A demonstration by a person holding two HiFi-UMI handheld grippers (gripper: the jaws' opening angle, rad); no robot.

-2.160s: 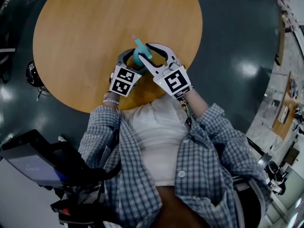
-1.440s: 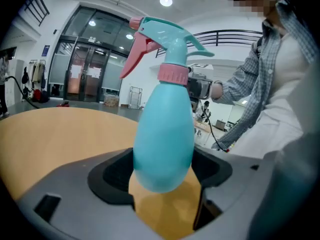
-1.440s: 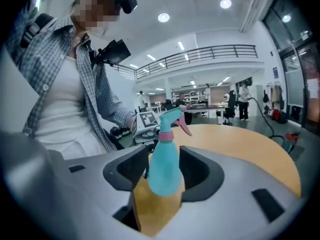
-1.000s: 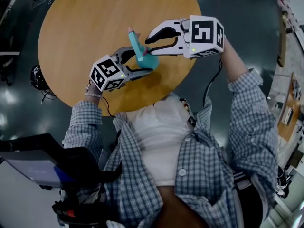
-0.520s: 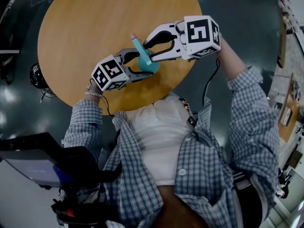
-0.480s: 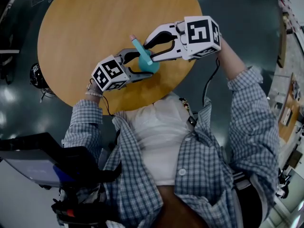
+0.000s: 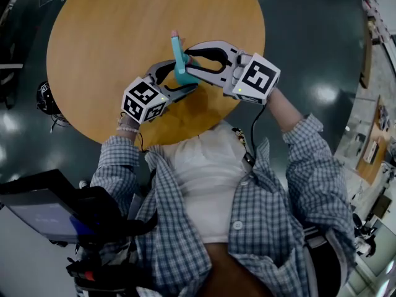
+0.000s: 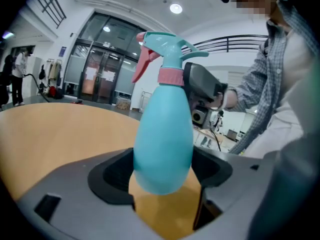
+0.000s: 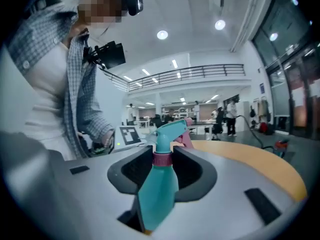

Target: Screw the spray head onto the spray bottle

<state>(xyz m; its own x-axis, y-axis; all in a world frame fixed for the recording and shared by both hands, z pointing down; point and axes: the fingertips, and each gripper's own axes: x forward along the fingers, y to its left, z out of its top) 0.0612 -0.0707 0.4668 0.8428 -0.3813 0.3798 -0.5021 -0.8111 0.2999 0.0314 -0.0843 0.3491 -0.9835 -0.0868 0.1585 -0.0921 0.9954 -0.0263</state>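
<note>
left claw: clamped on teal spray bottle belly, over bench | right claw: just opened, 2 jaws loosely flanking pink collar | spray head: sits atop bottle

No words, labels, brand names or numbers can be read on anything here.

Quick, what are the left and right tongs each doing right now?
Left tongs: closed on the bottle.
Right tongs: open, having just been opening, with the collar between them.
</note>
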